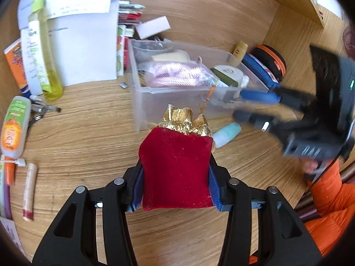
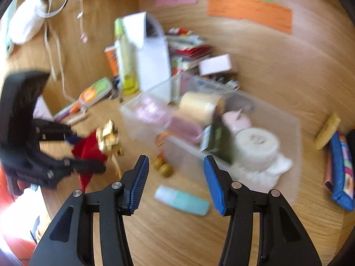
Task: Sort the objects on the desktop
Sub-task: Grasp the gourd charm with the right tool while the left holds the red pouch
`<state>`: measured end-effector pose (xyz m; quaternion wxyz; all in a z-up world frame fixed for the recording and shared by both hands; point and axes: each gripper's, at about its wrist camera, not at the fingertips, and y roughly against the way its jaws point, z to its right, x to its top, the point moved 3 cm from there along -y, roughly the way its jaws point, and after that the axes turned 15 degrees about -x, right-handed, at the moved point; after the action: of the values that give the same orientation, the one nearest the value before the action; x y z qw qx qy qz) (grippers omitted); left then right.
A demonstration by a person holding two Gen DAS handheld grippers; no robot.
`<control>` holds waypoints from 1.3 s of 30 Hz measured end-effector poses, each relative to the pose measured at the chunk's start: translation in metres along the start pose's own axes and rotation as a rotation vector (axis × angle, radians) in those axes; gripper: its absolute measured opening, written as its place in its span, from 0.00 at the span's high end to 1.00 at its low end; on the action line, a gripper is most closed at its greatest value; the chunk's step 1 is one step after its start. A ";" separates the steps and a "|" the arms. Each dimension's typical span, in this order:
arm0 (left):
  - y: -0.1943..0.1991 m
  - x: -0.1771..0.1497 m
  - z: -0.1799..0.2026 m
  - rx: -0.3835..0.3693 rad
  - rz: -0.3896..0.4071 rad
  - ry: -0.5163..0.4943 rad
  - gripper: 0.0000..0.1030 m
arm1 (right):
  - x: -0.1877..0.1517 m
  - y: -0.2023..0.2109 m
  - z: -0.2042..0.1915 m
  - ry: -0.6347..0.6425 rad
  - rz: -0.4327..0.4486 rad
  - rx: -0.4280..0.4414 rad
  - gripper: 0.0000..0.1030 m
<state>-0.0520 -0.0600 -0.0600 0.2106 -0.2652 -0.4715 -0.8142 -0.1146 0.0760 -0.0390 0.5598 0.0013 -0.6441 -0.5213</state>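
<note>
My left gripper (image 1: 176, 166) is shut on a red velvet pouch (image 1: 176, 168) with a gold drawstring top, held above the wooden desk in front of a clear plastic bin (image 1: 144, 104). The bin holds a pink pouch (image 1: 175, 74), a white jar (image 1: 228, 75) and other small items. My right gripper (image 2: 176, 164) is open and empty, over the desk near the bin's corner (image 2: 184, 155); it shows blurred in the left wrist view (image 1: 248, 104). A pale teal bottle (image 2: 183, 200) lies just in front of it. The pouch and left gripper show blurred at left (image 2: 88, 148).
A yellow-green spray bottle (image 1: 42, 44), white papers (image 1: 82, 44), an orange-label tube (image 1: 13, 126) and a lip balm stick (image 1: 28, 190) lie left. A blue pencil case (image 2: 340, 170) and small yellow bottle (image 2: 327, 132) lie right. Two small brown balls (image 2: 164, 166) sit by the bin.
</note>
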 end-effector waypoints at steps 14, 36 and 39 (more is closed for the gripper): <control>0.045 0.029 0.000 0.017 0.188 -0.022 0.54 | 0.000 -0.062 -0.037 0.068 -0.140 0.016 0.64; -0.046 0.143 0.003 0.017 0.077 -0.097 0.54 | -0.013 -0.039 -0.030 0.041 -0.117 0.031 0.74; -0.059 0.139 -0.002 0.032 0.040 -0.078 0.48 | -0.016 -0.024 -0.015 0.015 -0.089 0.018 0.74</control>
<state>-0.1945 -0.0472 -0.0119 0.2123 -0.3029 -0.4868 -0.7913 -0.1118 0.0644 -0.0686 0.5405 0.0389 -0.6440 -0.5400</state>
